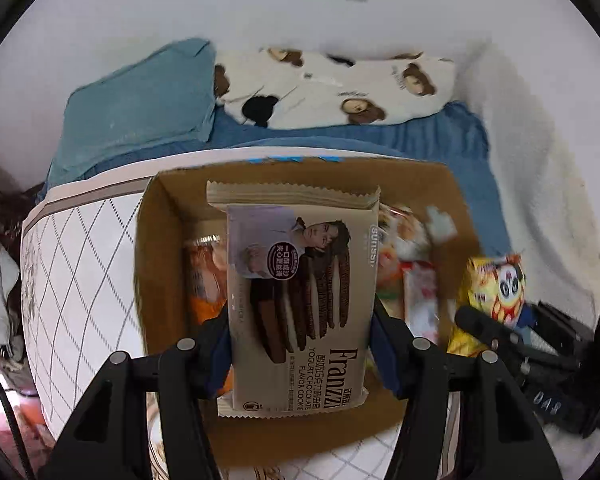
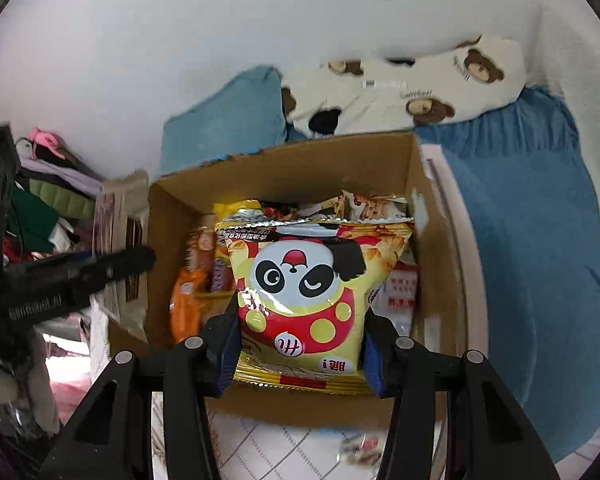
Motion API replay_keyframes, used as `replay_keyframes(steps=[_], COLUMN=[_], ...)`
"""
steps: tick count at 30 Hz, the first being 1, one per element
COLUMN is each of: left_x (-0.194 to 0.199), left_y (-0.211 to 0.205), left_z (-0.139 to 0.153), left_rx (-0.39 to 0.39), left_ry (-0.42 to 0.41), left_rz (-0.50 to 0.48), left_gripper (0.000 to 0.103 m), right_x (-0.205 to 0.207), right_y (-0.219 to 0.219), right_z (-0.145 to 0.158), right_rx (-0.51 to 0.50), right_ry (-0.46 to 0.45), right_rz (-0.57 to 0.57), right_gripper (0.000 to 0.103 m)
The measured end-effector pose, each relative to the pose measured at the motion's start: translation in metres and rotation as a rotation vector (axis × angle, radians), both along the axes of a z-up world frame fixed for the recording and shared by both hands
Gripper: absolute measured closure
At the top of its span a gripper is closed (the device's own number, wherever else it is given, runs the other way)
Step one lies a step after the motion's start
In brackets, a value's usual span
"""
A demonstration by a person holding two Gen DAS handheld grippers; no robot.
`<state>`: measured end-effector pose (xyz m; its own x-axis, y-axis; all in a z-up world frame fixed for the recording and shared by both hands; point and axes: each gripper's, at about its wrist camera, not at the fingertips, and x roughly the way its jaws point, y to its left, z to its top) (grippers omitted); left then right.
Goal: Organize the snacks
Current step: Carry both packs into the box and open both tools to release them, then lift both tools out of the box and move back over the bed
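My left gripper [image 1: 301,322] is shut on a beige Franzzi chocolate cookie pack [image 1: 300,264], pads pressing on its two long sides. It hangs over an open cardboard box [image 1: 160,264]. My right gripper [image 2: 300,334] is shut on a yellow panda snack bag [image 2: 308,276], held above the same box [image 2: 284,168]. Each view catches the other hand's load: the panda bag [image 1: 496,292] at the right, the cookie pack [image 2: 120,248] at the left. Several snack packets lie in the box, among them an orange one [image 2: 186,300] and a red-and-white one [image 2: 400,288].
The box sits on a quilted white mattress [image 1: 80,260] beside a blue sheet [image 2: 540,260]. A teal pillow [image 1: 140,96] and a bear-print blanket [image 1: 340,88] lie against the white wall. Piled clothes [image 2: 40,200] crowd the left. A small wrapped sweet [image 2: 360,448] lies in front of the box.
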<state>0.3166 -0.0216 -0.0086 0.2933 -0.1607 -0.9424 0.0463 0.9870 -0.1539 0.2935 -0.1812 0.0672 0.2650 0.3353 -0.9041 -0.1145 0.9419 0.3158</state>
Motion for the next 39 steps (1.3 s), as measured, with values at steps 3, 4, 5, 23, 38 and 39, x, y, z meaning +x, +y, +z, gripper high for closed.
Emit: replay_keyframes(steps=[3, 4, 5, 23, 38, 39], left_x=[0.028, 0.035, 0.042, 0.035, -0.052, -0.057], left_y=[0.007, 0.007, 0.007, 0.002, 0.005, 0.005], left_z=[-0.025, -0.031, -0.04, -0.053, 0.0, 0.004], left_rx=[-0.008, 0.0, 0.005, -0.009, 0.067, 0.067], left_ry=[0.065, 0.081, 0.101, 0.117, -0.088, -0.099], left_rz=[0.019, 0.016, 0.016, 0.049, 0.103, 0.103], left_gripper=[0.046, 0.046, 0.045, 0.006, 0.006, 0.006], right_x=[0.027, 0.035, 0.041, 0.048, -0.015, -0.021], right_y=[0.006, 0.01, 0.011, 0.007, 0.0, 0.0], right_z=[-0.022, -0.032, -0.041, -0.078, -0.025, -0.021], right_rx=[-0.041, -0.044, -0.037, -0.088, -0.188, -0.193], right_ry=[0.04, 0.066, 0.086, 0.153, -0.001, -0.012], right_rz=[0.02, 0.026, 0.024, -0.015, -0.024, -0.025], right_gripper=[0.051, 0.051, 0.05, 0.004, 0.003, 0.003])
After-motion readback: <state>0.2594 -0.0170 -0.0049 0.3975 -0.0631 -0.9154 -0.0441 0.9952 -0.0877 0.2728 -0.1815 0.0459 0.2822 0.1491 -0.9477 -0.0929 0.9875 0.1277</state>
